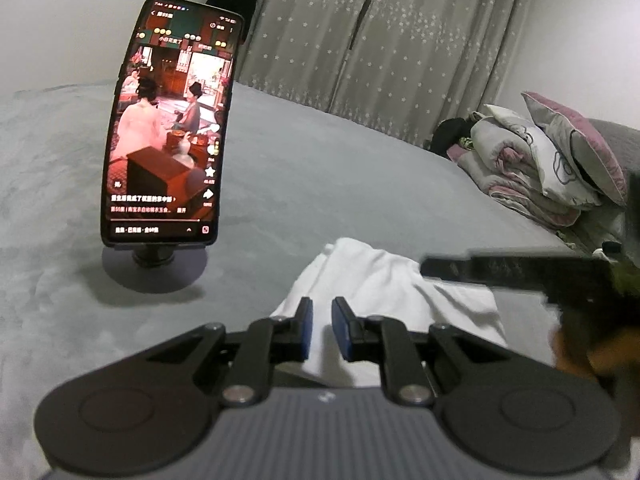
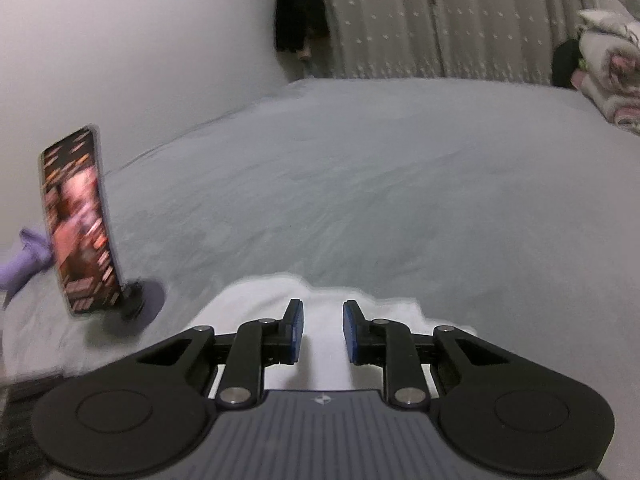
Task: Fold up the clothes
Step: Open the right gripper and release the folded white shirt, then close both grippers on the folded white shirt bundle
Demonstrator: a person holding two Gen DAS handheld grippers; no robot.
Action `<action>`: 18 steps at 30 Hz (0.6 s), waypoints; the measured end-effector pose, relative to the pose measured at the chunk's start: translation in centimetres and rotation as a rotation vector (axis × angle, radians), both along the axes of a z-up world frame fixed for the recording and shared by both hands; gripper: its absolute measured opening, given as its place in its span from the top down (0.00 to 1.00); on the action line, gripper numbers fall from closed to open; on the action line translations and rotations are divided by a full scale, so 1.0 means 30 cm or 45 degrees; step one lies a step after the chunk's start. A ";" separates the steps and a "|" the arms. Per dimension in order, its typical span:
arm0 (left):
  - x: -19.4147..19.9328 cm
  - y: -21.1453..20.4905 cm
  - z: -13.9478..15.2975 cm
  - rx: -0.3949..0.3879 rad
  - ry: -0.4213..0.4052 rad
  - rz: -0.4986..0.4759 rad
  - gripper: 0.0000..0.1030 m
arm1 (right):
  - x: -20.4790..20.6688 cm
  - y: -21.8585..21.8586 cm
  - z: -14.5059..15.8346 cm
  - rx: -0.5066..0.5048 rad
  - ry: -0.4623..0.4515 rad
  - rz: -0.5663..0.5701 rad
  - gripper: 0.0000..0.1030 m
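Observation:
A white garment (image 1: 384, 280) lies bunched on the grey bed (image 1: 320, 168). My left gripper (image 1: 322, 308) hovers over its near edge, jaws a little apart, holding nothing I can see. The right gripper shows in the left wrist view as a dark blurred shape (image 1: 560, 276) over the garment's right side. In the right wrist view the right gripper (image 2: 323, 310) is open above the white garment (image 2: 320, 320), with cloth showing between its fingers but not pinched.
A phone on a round stand (image 1: 168, 128) plays a video on the bed at left; it also shows in the right wrist view (image 2: 80, 220). Folded quilts and pillows (image 1: 552, 160) sit at right. A purple cloth (image 2: 28, 260) lies behind the phone. Curtains (image 1: 380, 40) hang at the back.

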State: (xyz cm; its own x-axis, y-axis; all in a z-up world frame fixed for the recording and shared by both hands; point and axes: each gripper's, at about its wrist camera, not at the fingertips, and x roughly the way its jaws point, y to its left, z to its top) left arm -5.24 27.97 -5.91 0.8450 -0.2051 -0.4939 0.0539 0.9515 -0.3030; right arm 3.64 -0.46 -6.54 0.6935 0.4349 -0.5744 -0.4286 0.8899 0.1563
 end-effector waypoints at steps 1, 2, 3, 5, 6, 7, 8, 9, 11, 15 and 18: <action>0.005 -0.002 -0.004 0.003 0.006 0.003 0.87 | -0.036 -0.007 -0.006 -0.012 -0.013 0.016 0.79; 0.010 -0.004 -0.009 0.006 0.012 0.006 0.87 | -0.070 -0.015 -0.014 -0.025 -0.025 0.031 0.79; 0.015 -0.006 -0.013 0.008 0.019 0.011 0.87 | -0.099 -0.024 -0.027 -0.046 -0.034 0.043 0.79; 0.026 -0.003 -0.025 0.010 0.045 0.034 0.80 | -0.156 -0.045 -0.054 -0.080 -0.056 0.050 0.79; 0.032 -0.001 -0.030 0.009 0.056 0.045 0.78 | -0.184 -0.057 -0.068 -0.094 -0.068 0.051 0.78; 0.034 0.004 -0.033 -0.003 0.065 0.051 0.75 | -0.212 -0.069 -0.079 -0.105 -0.081 0.051 0.78; 0.037 0.010 -0.035 -0.015 0.074 0.056 0.73 | -0.237 -0.086 -0.082 -0.101 -0.095 0.049 0.78; 0.040 0.015 -0.037 -0.028 0.082 0.061 0.73 | -0.262 -0.102 -0.085 -0.097 -0.109 0.048 0.78; 0.047 0.025 -0.036 -0.046 0.095 0.065 0.72 | -0.313 -0.131 -0.088 -0.096 -0.126 0.040 0.77; 0.059 0.042 -0.024 -0.072 0.117 0.061 0.70 | -0.394 -0.201 -0.103 -0.026 -0.063 0.027 0.73; 0.068 0.055 -0.015 -0.092 0.133 0.059 0.69 | -0.418 -0.258 -0.114 0.052 -0.007 -0.013 0.73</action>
State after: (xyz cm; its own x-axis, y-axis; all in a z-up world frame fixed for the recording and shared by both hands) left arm -3.20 29.61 -6.35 0.7993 -0.2055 -0.5648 -0.0246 0.9277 -0.3724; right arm -8.89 -8.21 -9.95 0.7010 0.4506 -0.5528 -0.4202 0.8872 0.1904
